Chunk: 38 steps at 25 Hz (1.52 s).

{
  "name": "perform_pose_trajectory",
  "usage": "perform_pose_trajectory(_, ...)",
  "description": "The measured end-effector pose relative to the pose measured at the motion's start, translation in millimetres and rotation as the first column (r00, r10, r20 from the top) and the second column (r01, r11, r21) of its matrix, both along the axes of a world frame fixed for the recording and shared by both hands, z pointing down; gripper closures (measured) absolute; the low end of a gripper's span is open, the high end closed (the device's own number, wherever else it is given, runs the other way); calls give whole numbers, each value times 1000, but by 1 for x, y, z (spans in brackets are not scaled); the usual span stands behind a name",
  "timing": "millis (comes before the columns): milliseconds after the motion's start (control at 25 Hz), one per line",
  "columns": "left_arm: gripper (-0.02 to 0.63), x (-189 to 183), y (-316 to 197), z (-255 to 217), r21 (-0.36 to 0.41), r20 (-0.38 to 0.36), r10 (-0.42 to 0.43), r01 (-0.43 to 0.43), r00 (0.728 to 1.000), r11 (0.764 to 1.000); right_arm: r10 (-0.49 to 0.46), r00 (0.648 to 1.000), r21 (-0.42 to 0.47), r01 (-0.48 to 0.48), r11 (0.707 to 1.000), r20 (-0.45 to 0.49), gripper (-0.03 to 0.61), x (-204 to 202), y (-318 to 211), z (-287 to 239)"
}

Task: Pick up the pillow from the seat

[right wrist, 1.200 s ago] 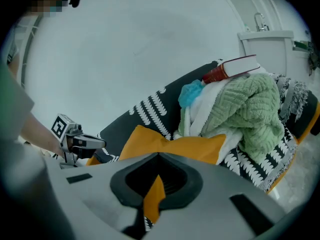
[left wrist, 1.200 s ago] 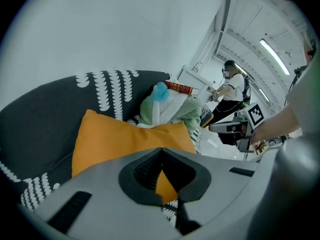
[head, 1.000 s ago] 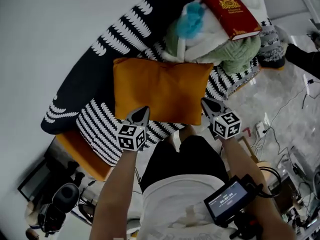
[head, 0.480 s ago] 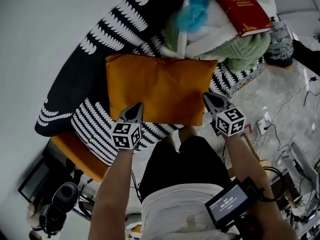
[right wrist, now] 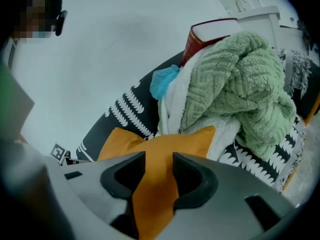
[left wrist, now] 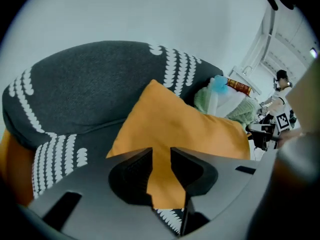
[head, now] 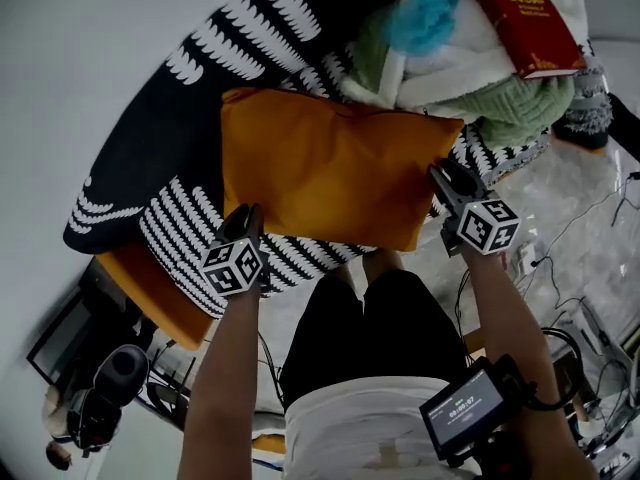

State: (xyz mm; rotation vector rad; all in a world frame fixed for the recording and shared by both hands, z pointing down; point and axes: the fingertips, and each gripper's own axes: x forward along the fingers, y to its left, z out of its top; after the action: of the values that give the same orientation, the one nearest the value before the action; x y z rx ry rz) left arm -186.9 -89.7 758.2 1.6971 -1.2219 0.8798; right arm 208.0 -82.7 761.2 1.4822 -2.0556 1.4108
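Observation:
An orange pillow (head: 330, 168) lies on the black-and-white patterned seat (head: 180, 238) of a round chair. My left gripper (head: 248, 216) is at the pillow's near left corner, and my right gripper (head: 440, 173) is at its near right corner. In the left gripper view the jaws of the left gripper (left wrist: 161, 151) are opening, with the pillow (left wrist: 185, 124) running down between them. In the right gripper view the jaws of the right gripper (right wrist: 159, 156) are opening too, and a corner of the pillow (right wrist: 160, 139) sits in the gap.
A heap of green and white blankets (head: 470, 78) with a red book (head: 525, 13) and a blue fluffy item (head: 425, 18) fills the seat's far right, touching the pillow. Cables (head: 600, 218) run over the floor at right. A camera (head: 110, 388) stands low left.
Both grippers have slid outward to the pillow's near corners. Their jaws, shut before, now stand apart around the fabric.

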Motion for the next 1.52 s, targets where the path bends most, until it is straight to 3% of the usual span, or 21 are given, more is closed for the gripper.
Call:
perform_pose_trajectory(120, 438, -25, -2, 7, -12, -26, -87, 87, 996, 996, 51, 998, -27, -52, 998, -33, 325, 9, -4, 8)
perform_pose_trajectory(240, 384, -32, -22, 9, 4, -74, -103, 103, 992, 995, 123, 991, -61, -126, 990, -58, 260, 17, -3, 17)
perform_pose_trajectory(480, 246, -22, -69, 26, -32, -145, -78, 74, 986, 997, 333, 940, -147, -319, 936, 77, 203, 26, -5, 40)
perform_pose_trajectory(640, 215, -18, -73, 42, -98, -183, -87, 70, 979, 993, 361, 922, -227, -325, 918, 141, 190, 20, -6, 52)
perform_pose_trajectory(800, 215, -16, -75, 49, -115, -190, -93, 72, 977, 991, 332, 929, -271, -282, 920, 161, 192, 16, -10, 58)
perform_pose_trajectory(920, 237, -12, -72, 55, -125, -170, -104, 83, 980, 989, 307, 936, -283, -251, 926, 175, 202, 16, -8, 60)
perform_pose_trajectory(1120, 368, -7, -69, 59, -140, -93, -88, 74, 992, 987, 276, 944, -253, -226, 941, 182, 304, 6, -10, 52)
perform_pose_trajectory(1520, 517, -2, -62, 38, -77, -45, -13, 10, 999, 997, 194, 961, -173, -160, 972, 199, 436, -7, -6, 34)
